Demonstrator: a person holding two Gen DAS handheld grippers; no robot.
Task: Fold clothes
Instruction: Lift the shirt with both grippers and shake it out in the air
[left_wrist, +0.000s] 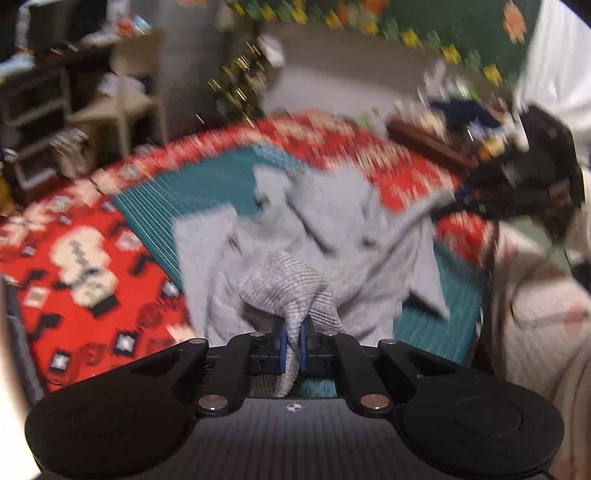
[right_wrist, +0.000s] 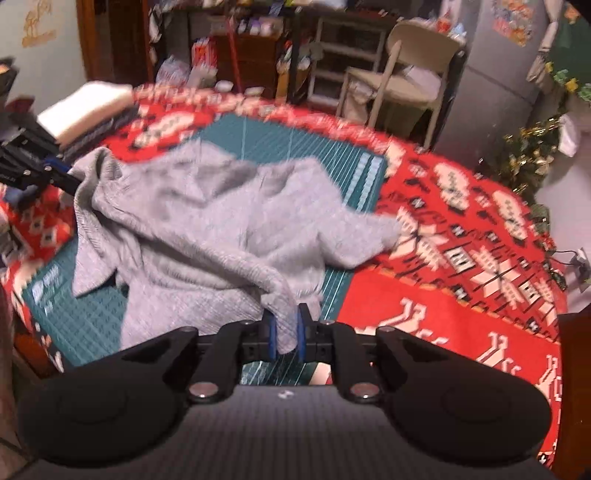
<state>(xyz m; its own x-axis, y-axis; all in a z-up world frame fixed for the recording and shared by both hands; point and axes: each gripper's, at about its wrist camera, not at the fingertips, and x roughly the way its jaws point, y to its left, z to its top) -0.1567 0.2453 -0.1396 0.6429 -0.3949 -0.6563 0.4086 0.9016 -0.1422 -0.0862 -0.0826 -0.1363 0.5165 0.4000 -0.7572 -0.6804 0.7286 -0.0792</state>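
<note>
A grey knit sweater (left_wrist: 332, 236) lies crumpled over a teal cutting mat (left_wrist: 162, 206) on a red patterned tablecloth. My left gripper (left_wrist: 291, 343) is shut on a ribbed edge of the sweater, which bunches up just ahead of the blue pads. In the right wrist view the same grey sweater (right_wrist: 207, 221) stretches across the teal mat (right_wrist: 85, 317). My right gripper (right_wrist: 286, 332) is shut on another fold of it. Each gripper shows in the other's view: the right gripper (left_wrist: 476, 199) at the right, the left gripper (right_wrist: 64, 173) at the left, both holding cloth. Both views are motion-blurred.
A folded stack of clothes (right_wrist: 85, 107) sits at the table's far left corner. A beige chair (right_wrist: 402, 74) and cluttered shelves (right_wrist: 258, 48) stand behind the table. A person's light sleeve (left_wrist: 535, 314) is at the right. The red tablecloth (right_wrist: 461, 258) spreads to the right.
</note>
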